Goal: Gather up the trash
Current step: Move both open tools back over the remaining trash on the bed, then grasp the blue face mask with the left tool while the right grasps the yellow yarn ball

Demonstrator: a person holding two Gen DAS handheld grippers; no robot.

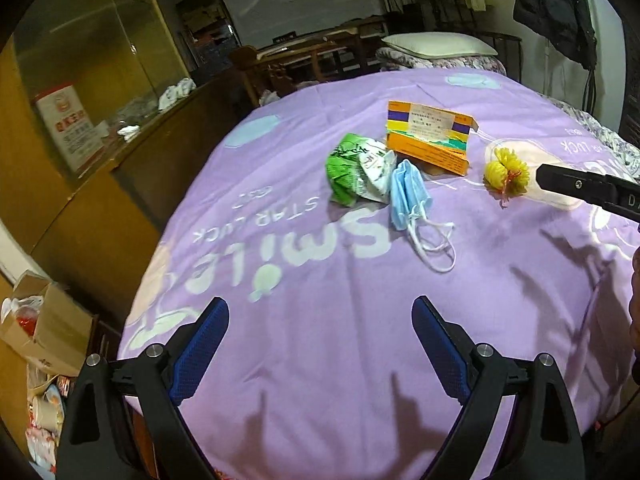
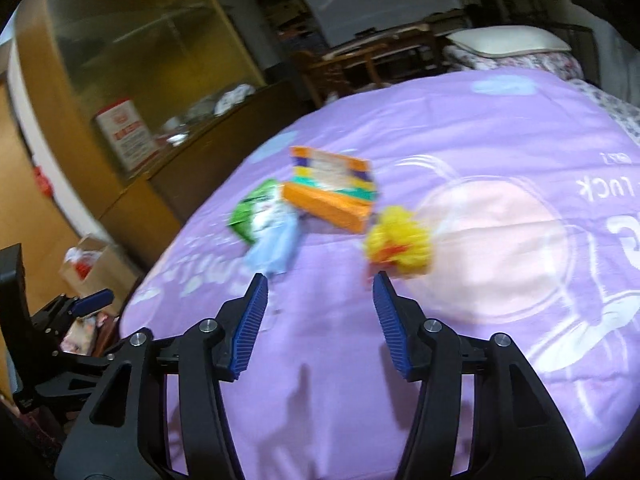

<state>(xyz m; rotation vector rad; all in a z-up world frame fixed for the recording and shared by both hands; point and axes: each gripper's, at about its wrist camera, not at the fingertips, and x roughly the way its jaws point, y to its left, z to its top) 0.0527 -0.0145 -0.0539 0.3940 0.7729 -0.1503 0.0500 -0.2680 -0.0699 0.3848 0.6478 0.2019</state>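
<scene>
Four pieces of trash lie on a purple bedspread (image 1: pixel 320 320): a crumpled green and white wrapper (image 1: pixel 356 168), a blue face mask (image 1: pixel 410 196) with white ear loops, an opened orange carton (image 1: pixel 430 136) and a yellow mesh net (image 1: pixel 506 176). My left gripper (image 1: pixel 320 308) hovers open over the bedspread, short of the mask, nothing between its blue pads. In the blurred right wrist view my right gripper (image 2: pixel 320 280) is open and empty, with the yellow net (image 2: pixel 400 244) just beyond its right fingertip, the mask (image 2: pixel 276 248) ahead left and the carton (image 2: pixel 332 192) behind.
A wooden cabinet (image 1: pixel 100 128) with glass doors runs along the left of the bed. A cardboard box (image 1: pixel 44 328) of clutter stands on the floor below it. A pillow (image 1: pixel 436 44) lies at the bed's far end. A dark jacket (image 1: pixel 552 4) hangs at upper right.
</scene>
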